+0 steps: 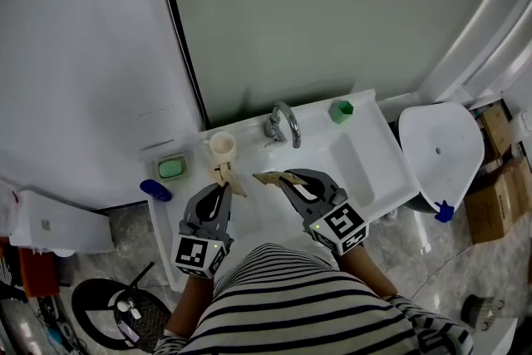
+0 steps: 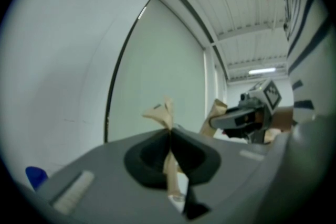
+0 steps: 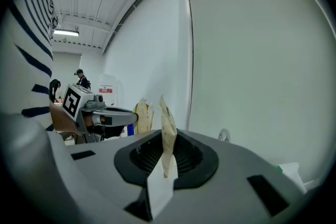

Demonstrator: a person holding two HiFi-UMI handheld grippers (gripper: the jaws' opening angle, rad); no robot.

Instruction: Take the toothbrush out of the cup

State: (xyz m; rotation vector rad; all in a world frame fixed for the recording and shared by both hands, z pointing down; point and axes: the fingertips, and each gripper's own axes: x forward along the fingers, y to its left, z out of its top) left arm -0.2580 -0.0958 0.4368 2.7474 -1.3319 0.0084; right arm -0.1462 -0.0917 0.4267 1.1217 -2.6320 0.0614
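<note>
Shirt: striped, at the near edge, behind both claws
Left claw: closed tight on a crumpled wrapper, tan, which sticks out past its tips
Right claw: clamped on a flat packet, tan, held on edge between the pads
Both claws: side by side, tips near each other, the two paper pieces apart
Cup: upright on the worktop, just beyond the left claw's tips
Toothbrush: cannot be told apart in any view
Tap: beyond the right claw, at the back of the basin
Soap: green, left of the left claw
Blue thing: left of the left claw, nearer than the soap
Green block: beyond the right claw and to its right
</note>
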